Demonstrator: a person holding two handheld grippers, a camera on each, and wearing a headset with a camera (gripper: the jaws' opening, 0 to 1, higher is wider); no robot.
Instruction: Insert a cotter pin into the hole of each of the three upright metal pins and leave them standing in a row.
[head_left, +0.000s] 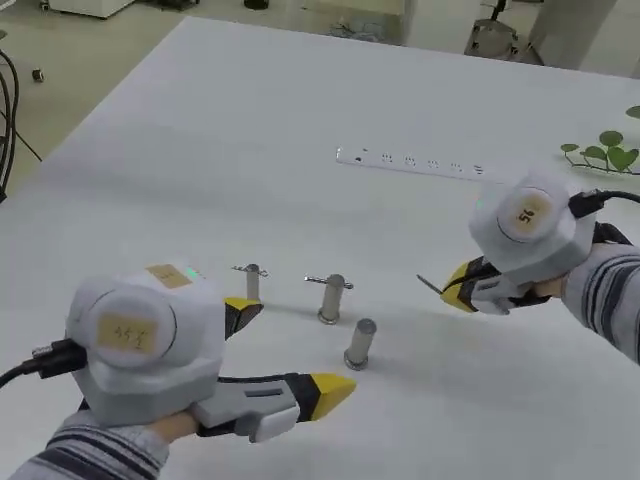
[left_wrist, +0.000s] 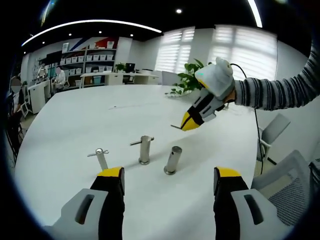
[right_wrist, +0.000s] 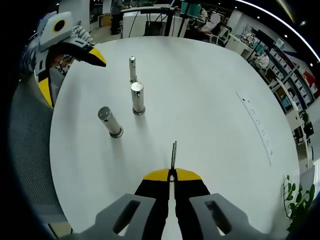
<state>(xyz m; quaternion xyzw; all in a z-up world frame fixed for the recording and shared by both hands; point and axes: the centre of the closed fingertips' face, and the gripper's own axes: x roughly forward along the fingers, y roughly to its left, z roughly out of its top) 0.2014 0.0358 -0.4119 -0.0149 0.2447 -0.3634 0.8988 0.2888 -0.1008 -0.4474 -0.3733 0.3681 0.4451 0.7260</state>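
Two pins (head_left: 330, 297) already wear theirs, so I'm on the last one: the bare pin (head_left: 361, 342) stands on the counter (head_left: 250, 160) just ahead of my wide, empty left tongs (head_left: 290, 350). My right tongs (right_wrist: 171, 176) pinch the cotter pin (right_wrist: 173, 155), well apart from it, so next I should line its tip up with the cross-hole. The right gripper view shows that clamp plainly, while the head view gives only a sliver.
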